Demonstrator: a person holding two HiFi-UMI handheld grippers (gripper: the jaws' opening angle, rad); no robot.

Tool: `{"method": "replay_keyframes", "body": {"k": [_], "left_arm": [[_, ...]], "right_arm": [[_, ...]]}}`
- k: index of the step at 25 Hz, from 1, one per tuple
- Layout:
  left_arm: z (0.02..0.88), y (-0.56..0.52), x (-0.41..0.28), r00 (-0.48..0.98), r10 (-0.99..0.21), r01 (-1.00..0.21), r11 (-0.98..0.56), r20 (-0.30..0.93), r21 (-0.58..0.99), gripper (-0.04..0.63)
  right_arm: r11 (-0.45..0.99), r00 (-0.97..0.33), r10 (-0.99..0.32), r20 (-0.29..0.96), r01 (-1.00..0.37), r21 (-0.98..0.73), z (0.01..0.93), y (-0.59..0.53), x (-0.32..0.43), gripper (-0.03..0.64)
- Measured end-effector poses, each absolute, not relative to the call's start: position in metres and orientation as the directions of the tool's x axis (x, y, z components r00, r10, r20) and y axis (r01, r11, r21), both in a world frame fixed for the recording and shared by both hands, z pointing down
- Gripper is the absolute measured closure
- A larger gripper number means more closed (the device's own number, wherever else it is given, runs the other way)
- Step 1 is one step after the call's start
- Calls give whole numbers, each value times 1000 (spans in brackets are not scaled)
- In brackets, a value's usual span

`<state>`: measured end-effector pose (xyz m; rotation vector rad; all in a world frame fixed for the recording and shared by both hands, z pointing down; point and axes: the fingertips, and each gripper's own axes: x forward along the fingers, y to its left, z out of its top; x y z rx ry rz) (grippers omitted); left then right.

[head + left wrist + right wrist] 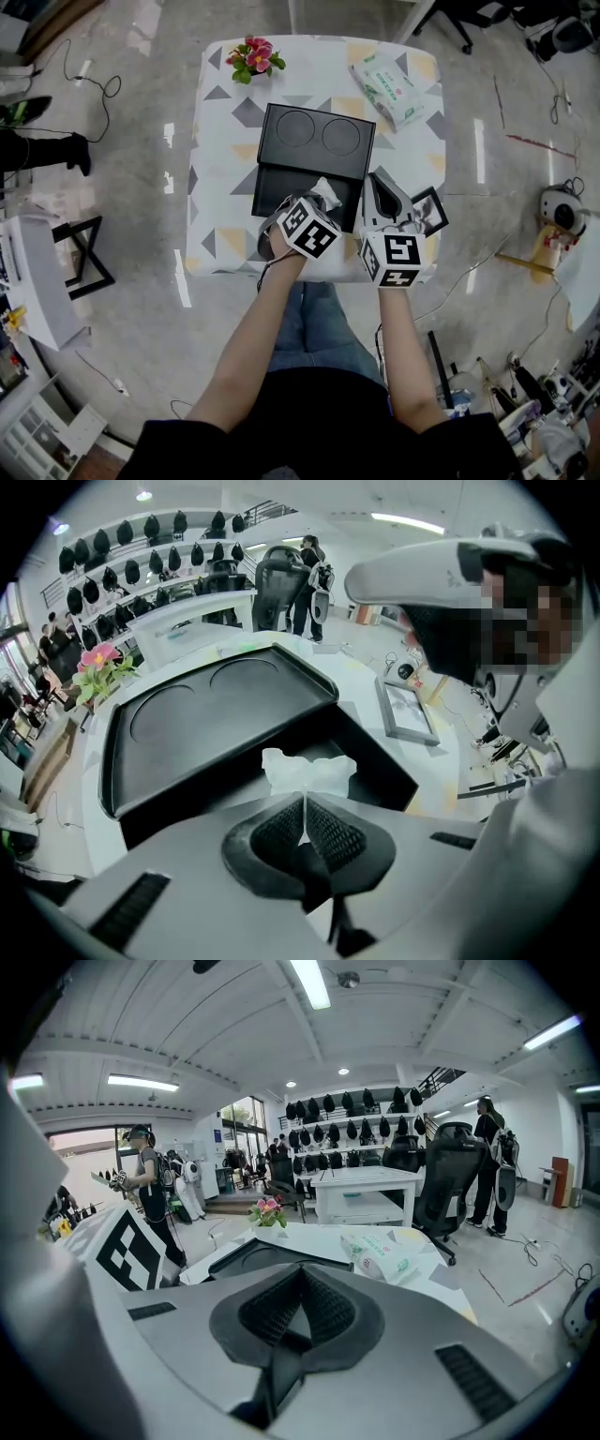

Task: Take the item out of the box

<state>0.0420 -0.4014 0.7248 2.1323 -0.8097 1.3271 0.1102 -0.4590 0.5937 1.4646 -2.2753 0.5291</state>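
Observation:
An open black box (302,187) sits on the patterned table, its lid (317,139) with two round hollows folded back behind it. My left gripper (322,195) is over the box's front part, shut on a thin crumpled white item (307,771) that fans out above the pinched pads. In the head view the white item (326,191) shows just past the left marker cube. My right gripper (378,183) hovers by the box's right side with its pads (323,1307) pressed together and nothing between them.
A small picture frame (431,211) lies right of the box, close to the right gripper. A tissue pack (394,86) and a pot of pink flowers (255,58) stand at the table's far side. Chairs, cables and people fill the floor around.

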Motion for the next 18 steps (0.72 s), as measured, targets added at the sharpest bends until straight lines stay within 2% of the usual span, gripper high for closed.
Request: {"method": "replay_keyframes", "body": {"k": [9, 18], "left_arm": [[657, -406, 35, 459, -370, -730, -675, 808, 105, 572], [536, -427, -1, 522, -665, -793, -609, 534, 16, 572]], "right_arm": [[369, -363, -811, 459, -926, -81, 563, -449, 112, 614], [349, -349, -875, 335, -935, -62, 500, -431, 104, 614]]}}
